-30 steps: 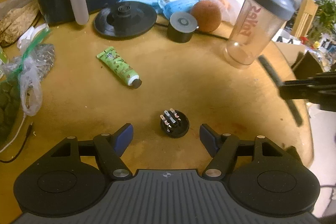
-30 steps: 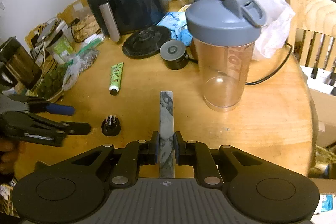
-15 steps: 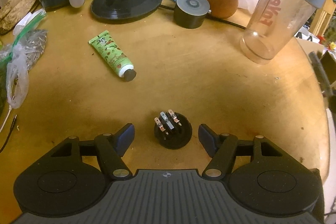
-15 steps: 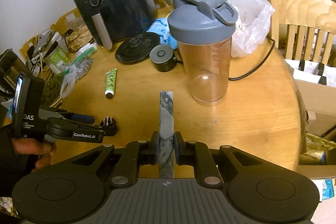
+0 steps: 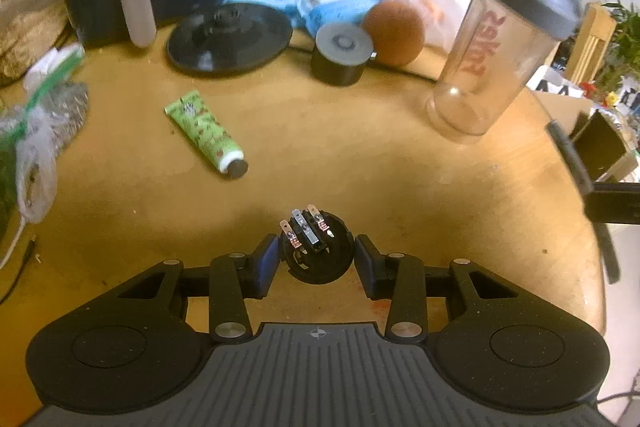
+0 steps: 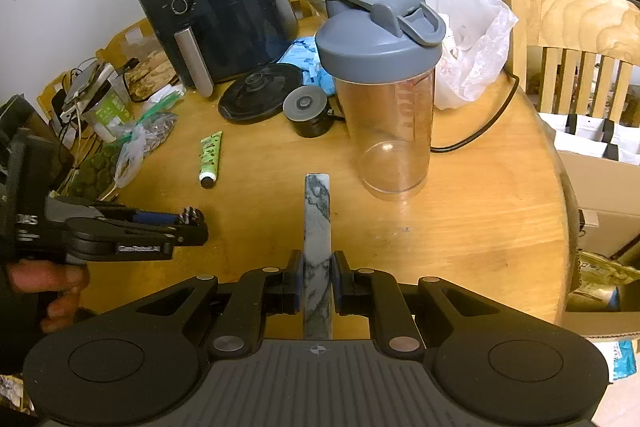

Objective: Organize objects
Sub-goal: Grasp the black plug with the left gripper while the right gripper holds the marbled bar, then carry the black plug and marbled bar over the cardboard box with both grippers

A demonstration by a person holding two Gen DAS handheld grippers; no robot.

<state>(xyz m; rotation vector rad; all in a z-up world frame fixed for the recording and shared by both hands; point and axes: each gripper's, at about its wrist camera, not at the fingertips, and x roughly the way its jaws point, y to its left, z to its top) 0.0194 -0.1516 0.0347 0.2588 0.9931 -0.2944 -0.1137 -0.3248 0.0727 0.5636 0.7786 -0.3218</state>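
Left claw (image 5: 316,259) narrowed around black round plug (image 5: 317,251), 3 metal prongs up; right claw (image 6: 317,285) pinching marbled bar (image 6: 317,223).

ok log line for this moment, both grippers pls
left gripper: fingers close on either side of black plug piece, contact unclear | right gripper: shut on marble bar | shaker bottle: upright on table

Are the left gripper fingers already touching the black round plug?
Cannot tell. In the left wrist view, the pads flank the plug very closely, but neither contact nor gap shows plainly.
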